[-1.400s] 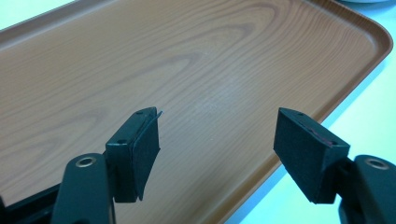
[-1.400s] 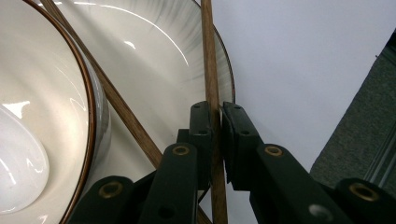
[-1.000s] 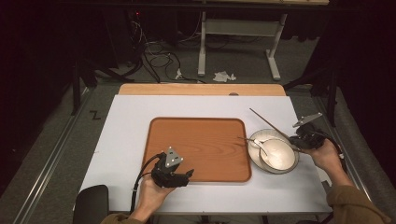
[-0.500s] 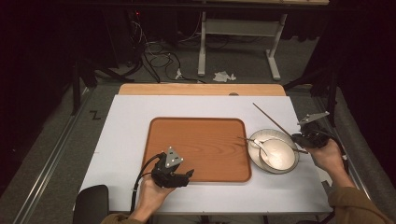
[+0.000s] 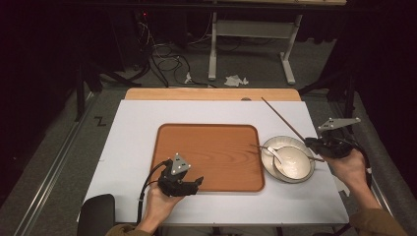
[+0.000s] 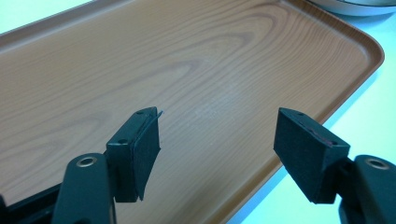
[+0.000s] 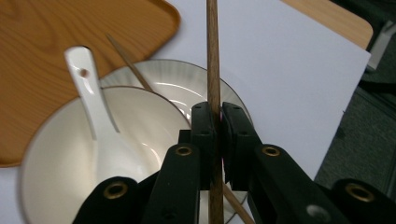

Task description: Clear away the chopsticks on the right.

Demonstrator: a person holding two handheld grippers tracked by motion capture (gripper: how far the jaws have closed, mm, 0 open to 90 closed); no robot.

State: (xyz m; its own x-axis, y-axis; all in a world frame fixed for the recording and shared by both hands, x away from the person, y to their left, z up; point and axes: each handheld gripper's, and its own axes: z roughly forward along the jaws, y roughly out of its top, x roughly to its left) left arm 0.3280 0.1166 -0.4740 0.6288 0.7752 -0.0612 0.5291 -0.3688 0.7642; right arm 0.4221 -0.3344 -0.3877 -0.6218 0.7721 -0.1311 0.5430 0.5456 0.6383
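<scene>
My right gripper is shut on a brown chopstick, held off the table beside the bowl; the stick slants away toward the table's far edge. In the right gripper view the jaws pinch that chopstick above a white bowl on a white plate. A white spoon rests in the bowl, and a second chopstick lies across it. My left gripper stands open over the near edge of the wooden tray, with nothing between its jaws.
The bowl and plate sit right of the tray on a white table sheet. A wooden strip runs along the table's far edge. Beyond it are table legs and cables on the floor.
My right gripper has risen and drawn slightly right, away from the bowl, taking the chopstick with it. The left gripper has not moved.
</scene>
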